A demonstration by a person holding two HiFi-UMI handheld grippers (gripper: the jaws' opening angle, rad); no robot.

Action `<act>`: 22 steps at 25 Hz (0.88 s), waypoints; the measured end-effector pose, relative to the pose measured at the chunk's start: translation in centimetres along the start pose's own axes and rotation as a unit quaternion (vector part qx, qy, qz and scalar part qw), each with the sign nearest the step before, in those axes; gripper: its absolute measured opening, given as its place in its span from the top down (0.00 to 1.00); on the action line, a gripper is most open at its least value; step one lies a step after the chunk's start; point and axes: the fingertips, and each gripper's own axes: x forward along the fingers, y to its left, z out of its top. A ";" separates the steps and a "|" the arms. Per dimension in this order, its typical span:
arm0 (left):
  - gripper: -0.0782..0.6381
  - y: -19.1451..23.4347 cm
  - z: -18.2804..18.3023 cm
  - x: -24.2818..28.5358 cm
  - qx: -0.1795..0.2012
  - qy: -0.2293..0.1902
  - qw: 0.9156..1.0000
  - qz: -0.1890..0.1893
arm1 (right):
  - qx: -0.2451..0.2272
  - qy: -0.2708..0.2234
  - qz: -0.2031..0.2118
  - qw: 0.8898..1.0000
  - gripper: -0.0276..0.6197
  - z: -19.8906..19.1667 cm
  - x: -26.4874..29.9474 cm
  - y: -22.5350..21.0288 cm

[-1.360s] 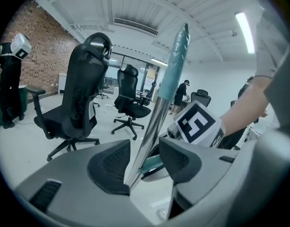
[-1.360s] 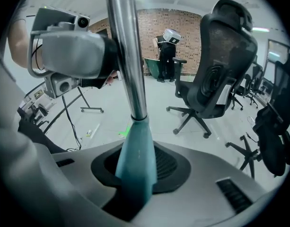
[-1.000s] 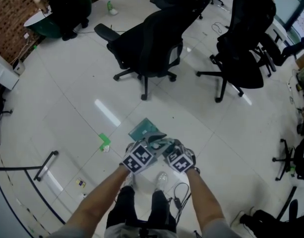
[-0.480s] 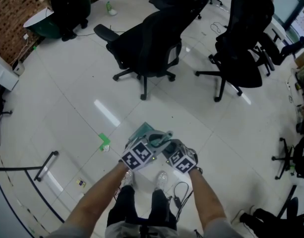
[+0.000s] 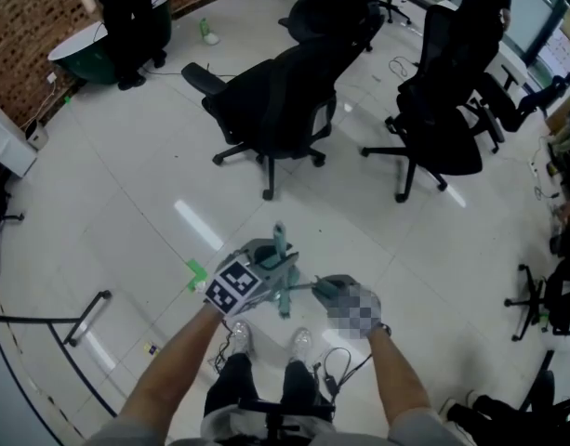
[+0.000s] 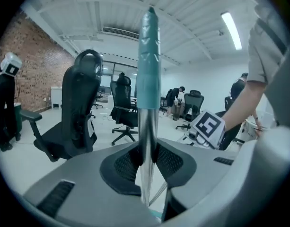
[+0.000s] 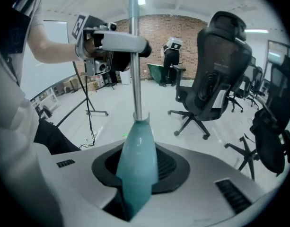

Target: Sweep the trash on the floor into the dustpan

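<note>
teal-tipped pole (image 6: 148,79) stands clamped in left tool (image 6: 145,153).

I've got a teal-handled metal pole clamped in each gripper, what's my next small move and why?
Probably carry both tools toward the small green scrap on the white tiled floor. The left gripper, whose jaws have just been closing, clamps the silver metal pole with a teal grip; the right gripper clamps the teal cone-shaped handle; the scrap lies unswept to their left.

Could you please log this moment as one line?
left gripper: jaws just closed further on metal pole | right gripper: shut on teal handle | green scrap: on floor
</note>
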 end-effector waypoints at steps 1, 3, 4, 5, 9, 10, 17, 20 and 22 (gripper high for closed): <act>0.78 0.7 0.2 -0.7 0.006 0.002 1.000 0.003 | 0.010 -0.005 -0.003 1.000 0.81 -0.1 -0.5 -0.1; 0.78 1.3 0.4 -1.7 0.011 0.005 1.000 0.010 | 0.012 -0.006 -0.005 1.000 0.81 0.1 -1.1 -0.2; 0.78 1.4 0.4 -2.0 0.011 0.006 1.000 0.015 | 0.009 -0.005 -0.006 1.000 0.81 0.3 -1.3 -0.2; 0.78 1.5 0.5 -2.3 0.013 0.007 1.000 0.020 | 0.006 -0.003 -0.007 1.000 0.81 0.6 -1.6 -0.3; 0.78 3.1 1.0 -4.2 0.019 0.009 0.998 0.053 | -0.018 0.005 -0.024 1.000 0.80 2.3 -3.1 -1.4; 0.78 3.7 1.2 -4.8 0.020 0.007 0.998 0.064 | -0.025 0.006 -0.029 0.999 0.80 2.8 -3.4 -1.6; 0.78 6.9 2.6 -9.7 0.026 -0.006 0.990 0.135 | -0.056 0.001 -0.078 0.995 0.80 6.9 -6.9 -2.7; 0.78 7.4 2.8 -11.7 0.018 -0.020 0.985 0.168 | -0.068 -0.011 -0.101 0.992 0.80 9.2 -8.5 -2.7; 0.78 7.4 2.5 -12.7 0.010 -0.023 0.983 0.180 | -0.069 -0.018 -0.115 0.991 0.80 10.5 -9.5 -2.6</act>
